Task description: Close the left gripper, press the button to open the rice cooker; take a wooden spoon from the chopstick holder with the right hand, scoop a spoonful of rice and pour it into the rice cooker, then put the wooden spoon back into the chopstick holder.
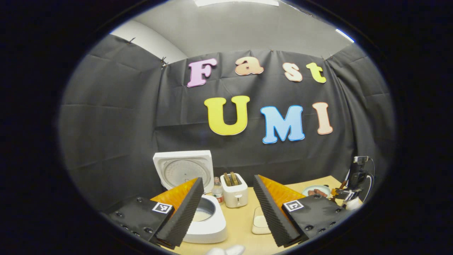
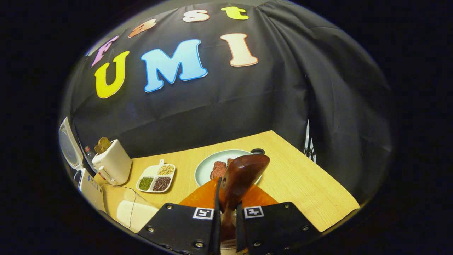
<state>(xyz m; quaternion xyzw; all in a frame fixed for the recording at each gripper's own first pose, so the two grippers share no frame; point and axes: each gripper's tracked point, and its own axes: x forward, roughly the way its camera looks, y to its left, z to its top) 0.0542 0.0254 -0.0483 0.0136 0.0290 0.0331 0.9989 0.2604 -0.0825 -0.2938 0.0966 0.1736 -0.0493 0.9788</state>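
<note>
Right tongs (image 2: 226, 212) clamp the wooden spoon (image 2: 240, 177) — bowl projecting forward.

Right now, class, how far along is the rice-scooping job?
Done: the rice cooker stands with its lid raised, so the button step looks finished, and the left tool is open again. In hand: the right tool is shut on the wooden spoon, bowl upward. Left: scooping rice from the clear container, pouring it in, and returning the spoon.
</note>
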